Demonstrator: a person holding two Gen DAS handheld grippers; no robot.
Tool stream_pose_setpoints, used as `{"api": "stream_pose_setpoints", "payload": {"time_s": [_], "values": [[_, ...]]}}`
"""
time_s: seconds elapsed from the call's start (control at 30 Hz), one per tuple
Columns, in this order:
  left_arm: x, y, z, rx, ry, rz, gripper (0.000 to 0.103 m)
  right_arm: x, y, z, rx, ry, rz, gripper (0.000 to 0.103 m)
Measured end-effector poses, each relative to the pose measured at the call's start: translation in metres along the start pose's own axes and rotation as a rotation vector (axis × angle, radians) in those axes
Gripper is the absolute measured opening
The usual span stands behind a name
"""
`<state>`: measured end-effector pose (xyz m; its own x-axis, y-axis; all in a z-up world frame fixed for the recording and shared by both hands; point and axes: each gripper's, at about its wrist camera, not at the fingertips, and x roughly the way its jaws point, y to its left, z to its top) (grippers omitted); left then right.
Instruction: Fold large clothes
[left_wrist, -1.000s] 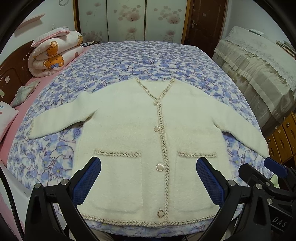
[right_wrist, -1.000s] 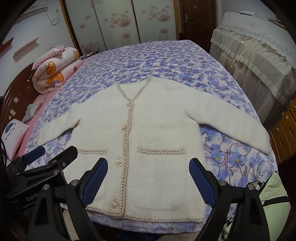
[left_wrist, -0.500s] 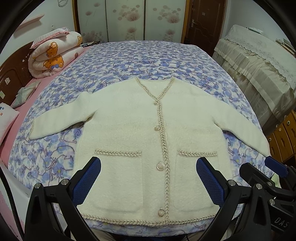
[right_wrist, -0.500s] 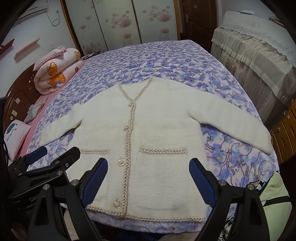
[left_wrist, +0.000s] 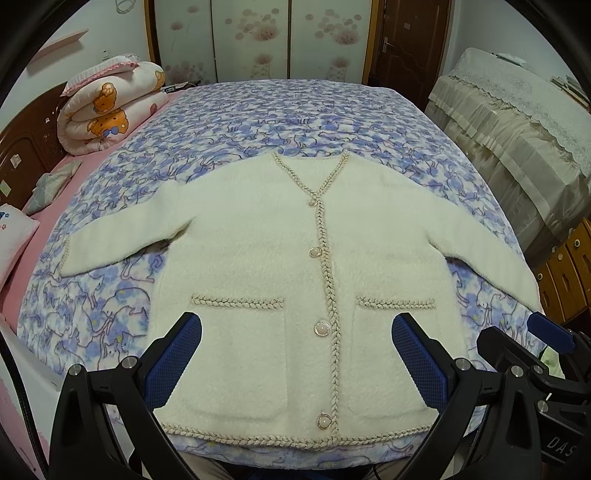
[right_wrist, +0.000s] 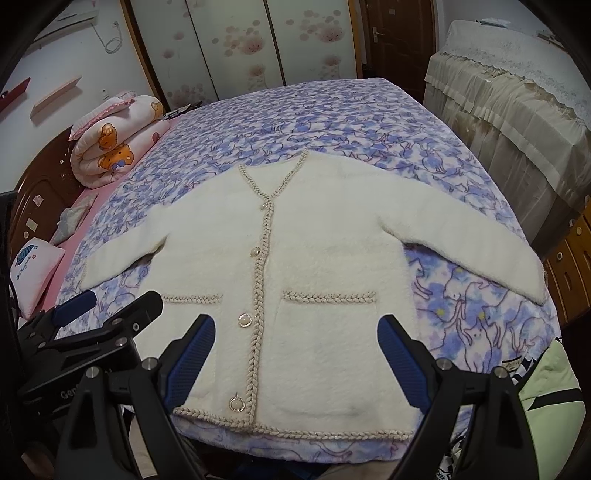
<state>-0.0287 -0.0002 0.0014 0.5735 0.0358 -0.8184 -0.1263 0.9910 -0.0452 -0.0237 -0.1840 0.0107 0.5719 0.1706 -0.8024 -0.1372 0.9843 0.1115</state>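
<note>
The cream cardigan (left_wrist: 295, 280) lies flat, buttoned, sleeves spread on the floral bed (left_wrist: 295, 110), ready for folding; the left gripper (left_wrist: 295, 362) and right gripper (right_wrist: 295, 358) hover over its hem, jaws spread (nothing pinched)

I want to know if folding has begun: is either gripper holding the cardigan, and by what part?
Nothing is held. The left gripper and right gripper are both open above the cardigan, which lies flat and buttoned on the bed.
</note>
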Motion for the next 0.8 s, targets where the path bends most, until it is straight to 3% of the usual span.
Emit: {"api": "stream_pose_setpoints", "payload": {"time_s": [0.37,0.8], "values": [[0.0,0.001,-0.002,0.0,-0.002,0.0,0.102,0.0,0.006,-0.006,0.006,0.0,0.009,0.09],[-0.003,-0.008,0.007,0.011,-0.034,-0.004,0.102,-0.004,-0.02,-0.001,0.021,-0.015,0.039,0.09]]}}
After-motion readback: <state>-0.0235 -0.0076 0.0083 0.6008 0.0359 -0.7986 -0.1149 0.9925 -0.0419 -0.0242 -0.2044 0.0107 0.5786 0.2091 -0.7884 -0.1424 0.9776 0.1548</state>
